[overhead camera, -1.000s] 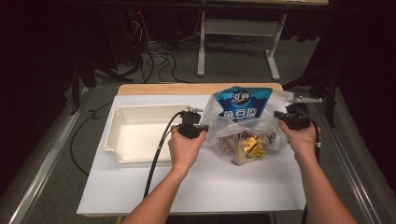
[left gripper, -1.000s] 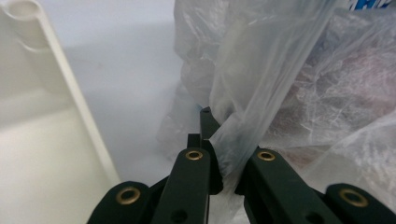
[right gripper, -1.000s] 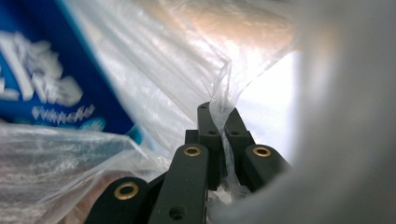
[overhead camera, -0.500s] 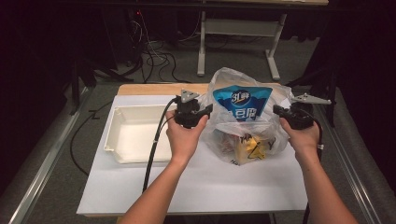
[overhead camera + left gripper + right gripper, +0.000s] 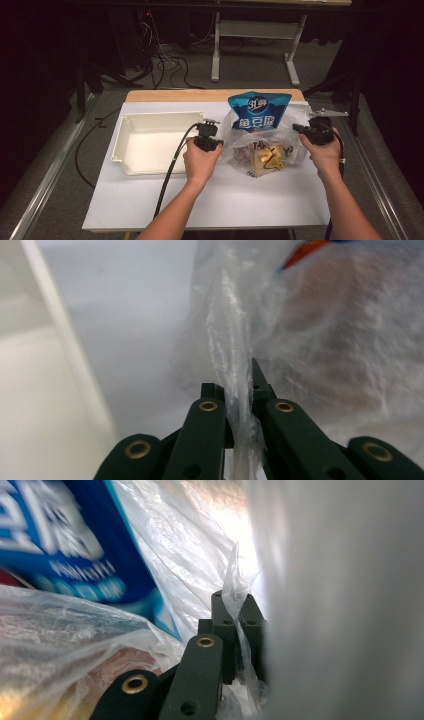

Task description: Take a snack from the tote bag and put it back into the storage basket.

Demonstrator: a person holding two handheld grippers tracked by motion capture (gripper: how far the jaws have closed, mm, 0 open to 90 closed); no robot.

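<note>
A clear plastic bag [image 5: 260, 145] lies on the white table sheet, holding a blue snack packet [image 5: 258, 111] that sticks up at its far side and yellow and brown wrapped items [image 5: 265, 156] below. My left gripper [image 5: 216, 136] is at the bag's left edge, shut on a fold of the plastic film [image 5: 239, 395]. My right gripper [image 5: 298, 128] is at the bag's right edge, shut on a strip of the same film [image 5: 239, 610]. In the right gripper view the blue packet [image 5: 75, 545] shows close at the left.
A white rectangular tray [image 5: 150, 141] sits empty left of the bag, its rim [image 5: 65, 340] near my left gripper. The table's wooden far edge [image 5: 210, 95] lies beyond. Cables and a metal stand are on the dark floor behind.
Both grippers have come down with the bag from a raised position. The bag now rests lower and flatter on the table, with the blue packet standing at its top.
</note>
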